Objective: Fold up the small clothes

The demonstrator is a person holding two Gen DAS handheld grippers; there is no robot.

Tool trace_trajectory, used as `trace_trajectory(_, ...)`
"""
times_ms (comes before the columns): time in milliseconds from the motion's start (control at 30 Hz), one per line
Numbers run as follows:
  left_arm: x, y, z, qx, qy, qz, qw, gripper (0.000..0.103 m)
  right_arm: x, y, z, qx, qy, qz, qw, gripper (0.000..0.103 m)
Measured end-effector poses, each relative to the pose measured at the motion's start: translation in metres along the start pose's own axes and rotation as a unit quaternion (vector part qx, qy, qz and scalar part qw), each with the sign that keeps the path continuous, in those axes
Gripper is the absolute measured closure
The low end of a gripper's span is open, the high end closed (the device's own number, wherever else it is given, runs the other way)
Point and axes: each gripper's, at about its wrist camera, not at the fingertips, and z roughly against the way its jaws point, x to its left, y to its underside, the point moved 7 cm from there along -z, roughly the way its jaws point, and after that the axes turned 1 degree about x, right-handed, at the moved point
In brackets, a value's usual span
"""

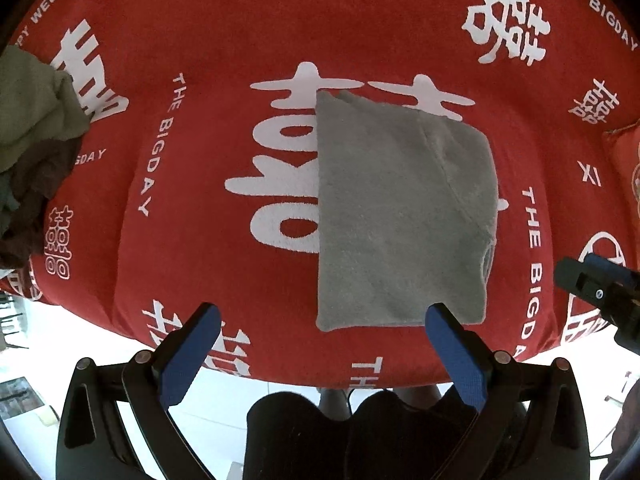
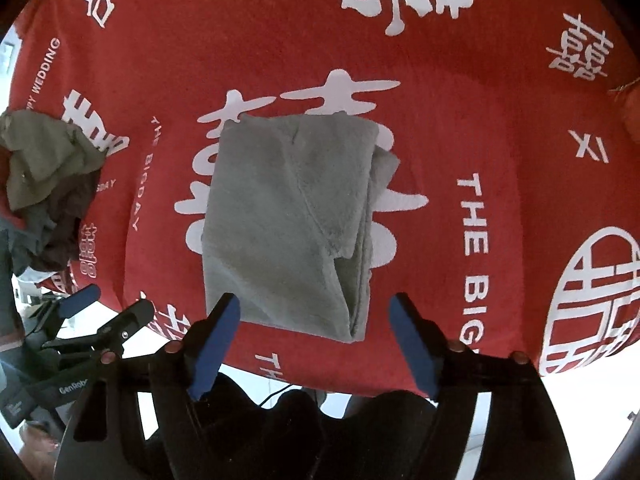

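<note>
A grey fleece garment [image 1: 400, 216] lies folded into a tall rectangle on the red printed cloth [image 1: 224, 40]; it also shows in the right wrist view [image 2: 288, 220], with layered folds along its right edge. My left gripper [image 1: 324, 316] is open and empty, held above the garment's near edge, its right finger over the near right corner. My right gripper [image 2: 316, 312] is open and empty, its fingers straddling the garment's near edge. The right gripper's tip shows at the right in the left wrist view [image 1: 592, 276]. The left gripper shows at lower left in the right wrist view [image 2: 80, 300].
A pile of crumpled clothes, olive green and dark brown [image 1: 32, 148], sits at the left edge of the red cloth [image 2: 500, 120]; the pile also shows in the right wrist view [image 2: 48, 184]. The table's near edge runs just under both grippers, with white floor and the person's dark-clad legs [image 1: 360, 432] below.
</note>
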Motion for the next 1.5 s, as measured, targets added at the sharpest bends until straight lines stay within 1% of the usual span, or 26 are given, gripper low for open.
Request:
trace_trajectory(33, -0.001, -0.001, 0.003, -0.003, -0.001, -0.002, 1.0, 0.001, 0.0, -0.001, 0.002, -0.002, 0.005, 0.002, 1.0, 0.017)
trace_trajectory(133, -0.005, -0.004, 0.015, -0.012, -0.001, -0.004, 0.9999, 0.001, 0.004, -0.004, 0.008, -0.016, 0.015, 0.016, 1.0, 0.0)
trace_trajectory(200, -0.007, -0.006, 0.024, -0.016, -0.003, -0.002, 0.9999, 0.001, 0.008, -0.006, 0.012, -0.02, 0.015, 0.029, 0.999, 0.0)
trace_trajectory(267, -0.007, -0.007, 0.031, -0.016, -0.004, 0.011, 0.9998, 0.001, 0.011, -0.007, 0.013, -0.014, 0.016, 0.039, 0.999, 0.0)
trace_trajectory(300, -0.006, -0.007, 0.034, -0.016, -0.004, 0.018, 0.9997, 0.001, 0.012, -0.007, 0.013, -0.006, 0.013, 0.04, 0.999, 0.0)
trace_trajectory(333, -0.005, -0.008, 0.036, -0.018, -0.004, 0.024, 0.9995, 0.001, 0.013, -0.006, 0.01, 0.011, 0.011, 0.041, 0.999, 0.0)
trace_trajectory(400, -0.002, -0.007, 0.039, -0.021, -0.005, 0.033, 0.9992, 0.001, 0.013, -0.004, 0.007, 0.033, 0.019, 0.041, 0.998, 0.0)
trace_trajectory(467, 0.001, -0.007, 0.039, -0.018, -0.005, 0.034, 0.9993, 0.001, 0.013, -0.002, 0.005, 0.042, 0.028, 0.041, 0.998, 0.0)
trace_trajectory(567, 0.009, -0.011, 0.037, -0.018, -0.016, 0.016, 0.9996, 0.001, 0.012, -0.001, 0.005, 0.051, 0.036, 0.025, 0.998, 0.0)
trace_trajectory(633, 0.015, -0.015, 0.036, -0.014, -0.017, 0.003, 0.9998, 0.001, 0.013, -0.002, 0.008, 0.041, 0.035, 0.012, 0.998, 0.0)
trace_trajectory(700, 0.023, -0.02, 0.039, -0.015, -0.014, -0.006, 0.9998, 0.001, 0.014, -0.003, 0.011, 0.03, 0.047, -0.002, 0.998, 0.0)
trace_trajectory(733, 0.026, -0.022, 0.041, -0.019, -0.013, -0.012, 0.9997, 0.001, 0.015, -0.001, 0.012, 0.026, 0.053, -0.016, 0.998, 0.0)
trace_trajectory(833, 0.031, -0.027, 0.048, -0.032, -0.015, -0.03, 0.9989, 0.001, 0.023, 0.002, 0.017, 0.011, 0.051, -0.041, 0.998, 0.0)
trace_trajectory(900, 0.035, -0.029, 0.052, -0.036, -0.014, -0.035, 0.9987, 0.001, 0.03, 0.005, 0.021, 0.002, 0.053, -0.052, 0.997, 0.0)
trace_trajectory(967, 0.038, -0.029, 0.056, -0.042, -0.008, -0.031, 0.9986, 0.001, 0.036, 0.008, 0.021, 0.003, 0.048, -0.061, 0.997, 0.0)
trace_trajectory(1033, 0.041, -0.029, 0.058, -0.042, -0.006, -0.028, 0.9987, 0.001, 0.042, 0.009, 0.021, 0.003, 0.047, -0.059, 0.997, 0.0)
trace_trajectory(1200, 0.04, -0.027, 0.055, -0.037, -0.002, -0.029, 0.9989, 0.001, 0.049, 0.003, 0.032, -0.011, 0.061, -0.05, 0.997, 0.0)
trace_trajectory(1333, 0.035, -0.023, 0.047, -0.024, 0.004, -0.031, 0.9992, 0.001, 0.042, 0.002, 0.039, -0.016, 0.076, -0.055, 0.995, 0.0)
trace_trajectory(1500, 0.029, -0.018, 0.039, -0.011, 0.002, -0.039, 0.9992, 0.001, 0.029, 0.005, 0.04, -0.011, 0.085, -0.066, 0.994, 0.0)
